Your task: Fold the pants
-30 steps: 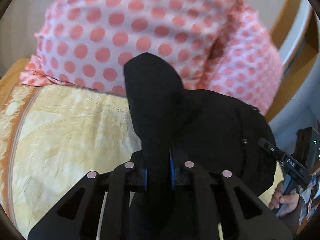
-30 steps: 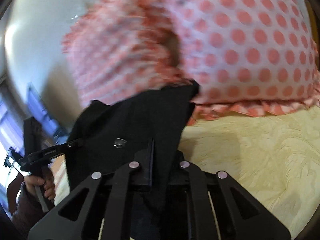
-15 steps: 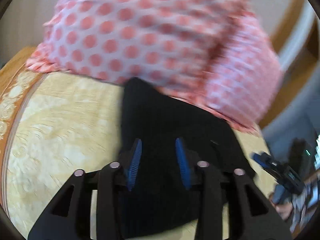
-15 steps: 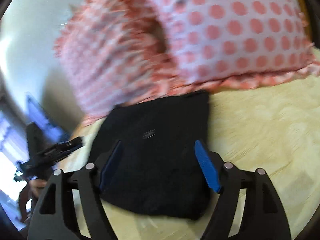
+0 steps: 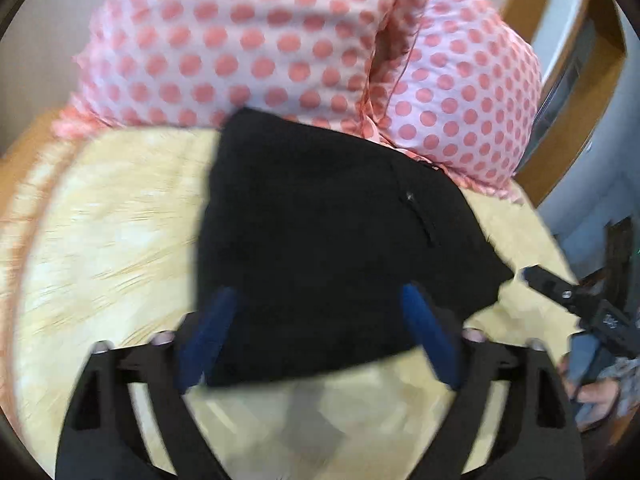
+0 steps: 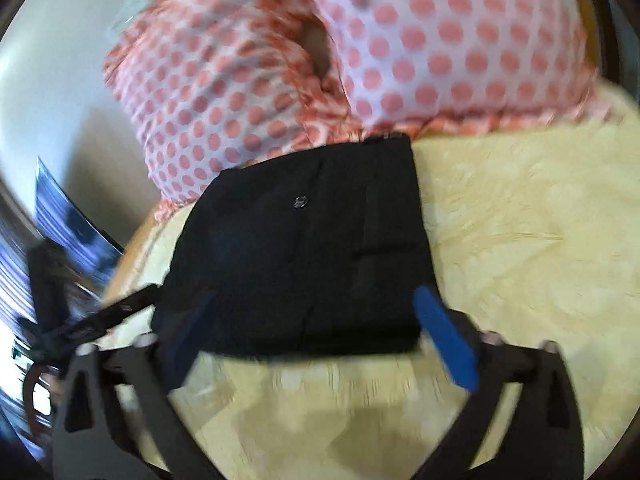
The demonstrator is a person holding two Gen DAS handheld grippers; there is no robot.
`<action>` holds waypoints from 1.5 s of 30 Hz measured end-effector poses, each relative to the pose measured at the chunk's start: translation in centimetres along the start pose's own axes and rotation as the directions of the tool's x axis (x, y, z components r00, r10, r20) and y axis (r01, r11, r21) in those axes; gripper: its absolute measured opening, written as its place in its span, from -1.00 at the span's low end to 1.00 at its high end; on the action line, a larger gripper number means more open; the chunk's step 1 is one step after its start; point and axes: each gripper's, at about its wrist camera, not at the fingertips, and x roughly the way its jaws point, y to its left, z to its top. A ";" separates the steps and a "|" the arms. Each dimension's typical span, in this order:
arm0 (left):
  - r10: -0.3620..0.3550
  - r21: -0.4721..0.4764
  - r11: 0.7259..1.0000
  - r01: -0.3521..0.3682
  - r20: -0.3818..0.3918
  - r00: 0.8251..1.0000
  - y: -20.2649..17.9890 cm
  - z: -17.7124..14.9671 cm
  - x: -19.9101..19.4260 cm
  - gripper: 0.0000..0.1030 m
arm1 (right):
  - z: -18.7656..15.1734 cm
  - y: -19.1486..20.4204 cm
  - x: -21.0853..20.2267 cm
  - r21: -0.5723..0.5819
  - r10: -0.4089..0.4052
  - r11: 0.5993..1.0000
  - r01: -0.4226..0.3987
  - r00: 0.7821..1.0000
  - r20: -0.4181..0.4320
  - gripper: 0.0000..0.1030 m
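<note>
The bed (image 5: 100, 216) carries a pale yellow patterned cover with an orange border at its left edge. It supports every item listed below.

Two polka-dot pillows (image 5: 248, 48), pink with darker pink dots and ruffled edges, stand side by side at the far end of the bed. In the right wrist view the same pillows (image 6: 440, 40) fill the upper frame.

The black pants (image 5: 320, 240) lie folded into a compact, roughly square stack on the cover. The far edge of the stack touches the lower ruffle of the pillows. A zipper line shows on the right part of the stack in the left wrist view. In the right wrist view the pants (image 6: 304, 248) show a round metal button (image 6: 300, 201) on the upper layer.

The left tool (image 5: 320, 320) is spread wide, blue pads well apart, and grips nothing; the near edge of the stack lies between its fingers.

The right tool (image 6: 316, 320) is likewise spread wide and grips nothing; its blue pads frame the near edge of the stack.
</note>
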 end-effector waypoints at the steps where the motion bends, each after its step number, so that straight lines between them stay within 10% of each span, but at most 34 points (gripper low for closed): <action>1: 0.049 0.025 0.998 -0.049 0.022 0.999 -0.4 -1.1 -1.0 0.97 | -1.1 0.8 -0.4 -0.032 -0.021 0.999 0.022 1.000 0.003 0.96; 9: 0.289 0.125 0.947 -0.296 0.069 0.955 -1.3 -9.3 -4.2 0.97 | -8.7 4.0 0.5 -0.118 -0.192 0.975 0.187 0.981 -0.032 0.96; 45: 0.289 0.054 0.955 -0.292 0.067 0.955 0.0 -12.4 -3.5 0.97 | -12.5 6.0 0.2 -0.174 -0.295 0.937 0.303 0.953 0.069 0.97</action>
